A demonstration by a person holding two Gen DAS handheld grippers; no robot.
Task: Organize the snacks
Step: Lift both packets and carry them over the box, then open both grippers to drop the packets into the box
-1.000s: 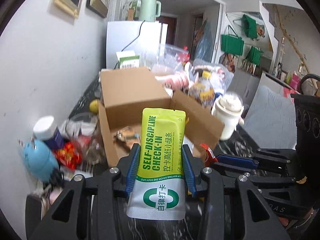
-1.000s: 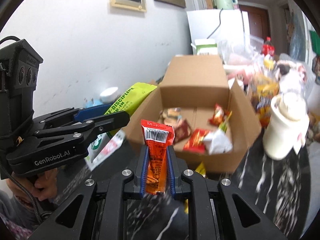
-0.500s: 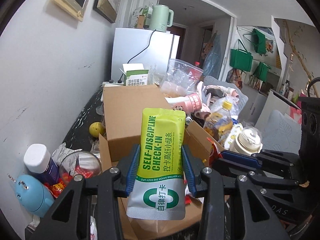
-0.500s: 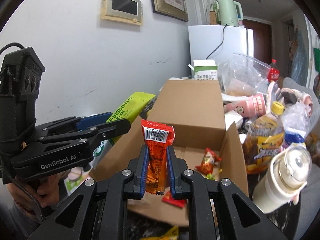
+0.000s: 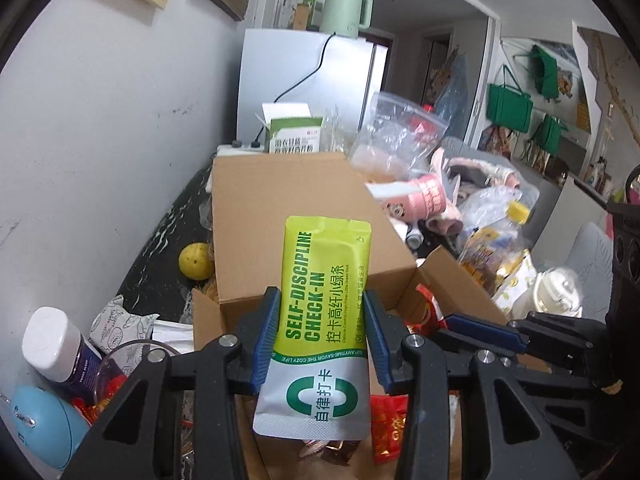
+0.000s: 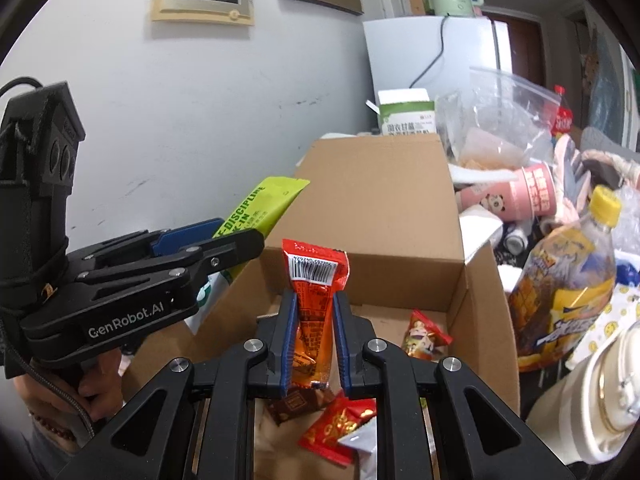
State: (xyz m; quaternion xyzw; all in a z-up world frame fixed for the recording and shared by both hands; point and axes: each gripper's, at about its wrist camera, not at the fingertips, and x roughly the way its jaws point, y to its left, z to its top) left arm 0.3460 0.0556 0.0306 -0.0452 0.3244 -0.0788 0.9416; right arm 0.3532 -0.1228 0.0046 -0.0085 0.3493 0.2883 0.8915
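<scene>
Above cardboard box [image 5: 304, 216], green pouch [image 5: 324, 304] clamped upright between left gripper [image 5: 322, 336] fingers

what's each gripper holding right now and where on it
The left gripper pinches the green-and-white pouch by its side edges, about mid-height. The right gripper pinches the orange-red sachet by its sides, on the lower half.

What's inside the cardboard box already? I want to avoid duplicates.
Inside the cardboard box lie a red cartoon-print packet, a red-and-gold packet and a dark brown packet. The right gripper hides the rest.
</scene>
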